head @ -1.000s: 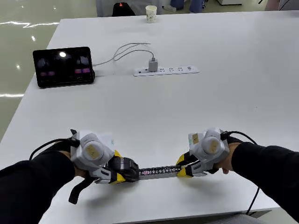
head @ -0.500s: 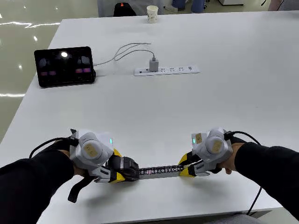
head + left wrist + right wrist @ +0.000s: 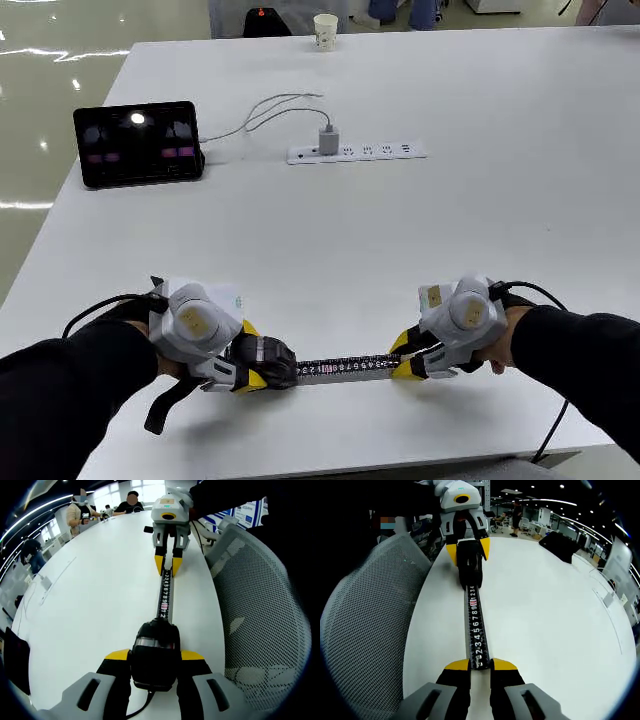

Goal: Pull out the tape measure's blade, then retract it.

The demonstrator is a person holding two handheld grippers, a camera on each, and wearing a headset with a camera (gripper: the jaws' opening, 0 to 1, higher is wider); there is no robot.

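The blade's end hook is hidden between the jaws of the right gripper (image 3: pixel 480 666), which are closed on the tip of the blade (image 3: pixel 475 625). In the head view the printed numbers are too small to read, though they show clearly in both gripper views. The rear of the black tape measure case (image 3: pixel 156 650) is covered by the left gripper (image 3: pixel 155 655), whose yellow-tipped jaws clamp the case from both sides. The person's sleeves are cut off at the lower edge of the head view, as is a black cable by the right forearm. The case and blade lie along the near edge of the white table (image 3: pixel 400 230), the blade stretched flat between the two grippers. A mesh chair back (image 3: pixel 265 605) sits just off that edge. Compared with a second ago, the right gripper has shifted further right and more blade is exposed, while the left gripper and case stay in the same spot. A tablet (image 3: pixel 138 142), power strip (image 3: pixel 355 151) and paper cup (image 3: pixel 324 29) stand well away.
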